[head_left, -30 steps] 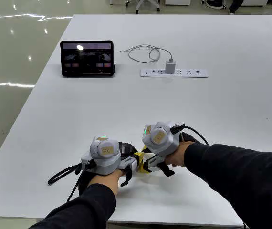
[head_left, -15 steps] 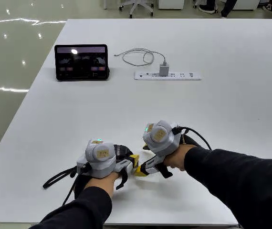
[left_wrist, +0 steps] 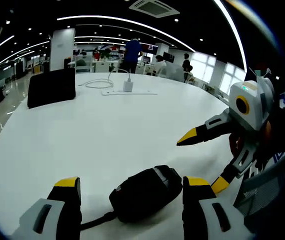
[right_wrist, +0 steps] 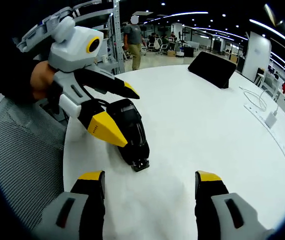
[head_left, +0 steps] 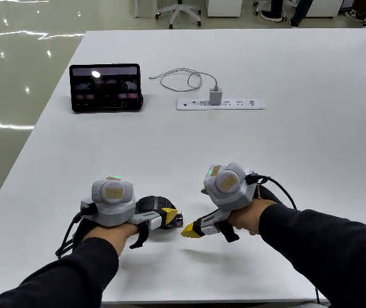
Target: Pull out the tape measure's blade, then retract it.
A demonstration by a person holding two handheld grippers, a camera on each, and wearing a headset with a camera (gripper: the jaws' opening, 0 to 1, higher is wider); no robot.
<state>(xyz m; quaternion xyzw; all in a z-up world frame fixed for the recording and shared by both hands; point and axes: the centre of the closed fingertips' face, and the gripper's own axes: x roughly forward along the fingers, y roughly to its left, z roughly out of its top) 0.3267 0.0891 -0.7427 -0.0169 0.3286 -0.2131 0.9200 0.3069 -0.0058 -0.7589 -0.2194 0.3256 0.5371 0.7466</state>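
Observation:
A black tape measure (head_left: 152, 206) lies on the white table (head_left: 189, 147) near its front edge, with no blade drawn out. My left gripper (head_left: 162, 215) is open, its yellow-tipped jaws on either side of the case. In the left gripper view the tape measure (left_wrist: 145, 192) sits low between the jaws of my left gripper (left_wrist: 132, 182). My right gripper (head_left: 192, 230) is open, a short way to the right of the case and clear of it. In the right gripper view the tape measure (right_wrist: 132, 131) shows its blade hook (right_wrist: 140, 164) ahead of my right gripper (right_wrist: 150, 177).
A dark tablet (head_left: 104, 86) stands at the back left. A white power strip (head_left: 234, 103) with a charger (head_left: 215, 96) and looped cable (head_left: 180, 78) lies behind the middle. The table's front edge runs just below my hands.
The two grippers, close together over the tape measure before, have moved apart: the left one went left with the case between its jaws, and the right one now stands off it.

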